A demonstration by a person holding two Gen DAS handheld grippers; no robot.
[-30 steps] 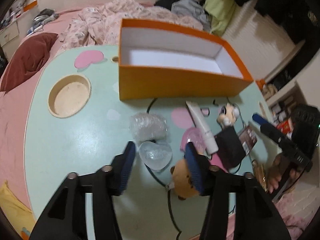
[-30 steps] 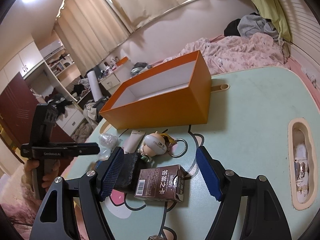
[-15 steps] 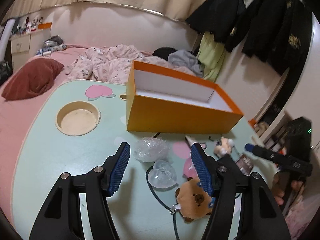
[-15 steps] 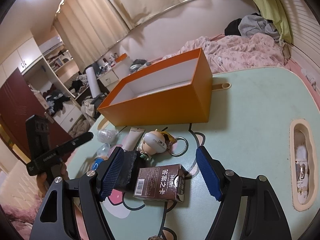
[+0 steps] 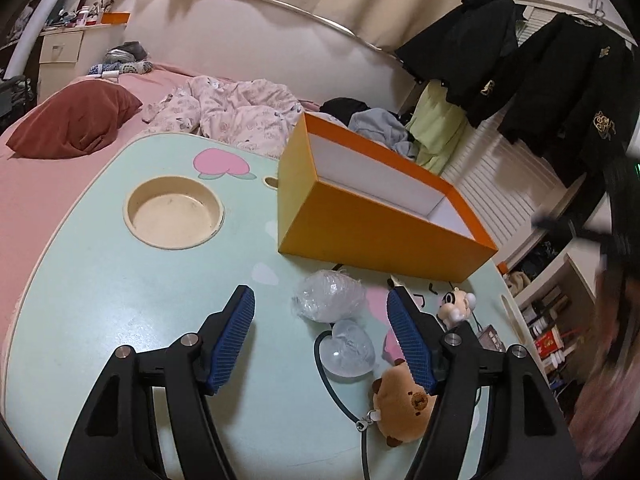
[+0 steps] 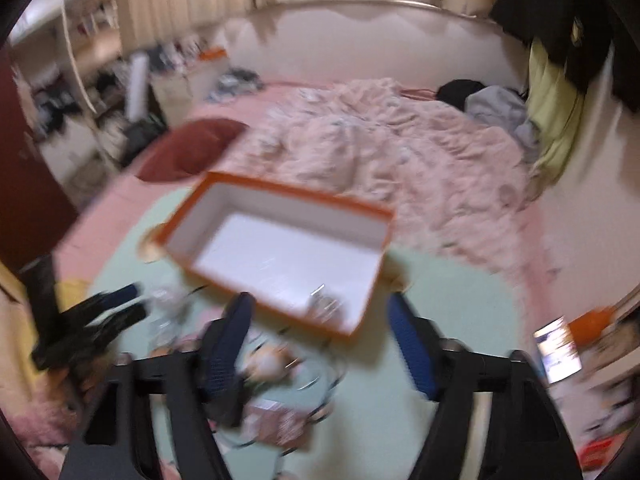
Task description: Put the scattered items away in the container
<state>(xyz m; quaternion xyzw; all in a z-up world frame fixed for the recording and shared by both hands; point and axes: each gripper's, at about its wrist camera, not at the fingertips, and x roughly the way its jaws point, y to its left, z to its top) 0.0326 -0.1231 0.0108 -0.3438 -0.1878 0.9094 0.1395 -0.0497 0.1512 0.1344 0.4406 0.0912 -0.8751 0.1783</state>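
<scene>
left wrist | heart case point(image 5: 349, 349) between jaws, untouched | both jaws spread, nothing held

Left tool point(image 5: 320, 316): black arms, blue ribbed pads point(image 5: 234, 340), silver screws. Right tool point(image 6: 320, 328) alike, blurred.

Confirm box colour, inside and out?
Box: orange outside, white inside. Clearest in the left wrist view.
</scene>
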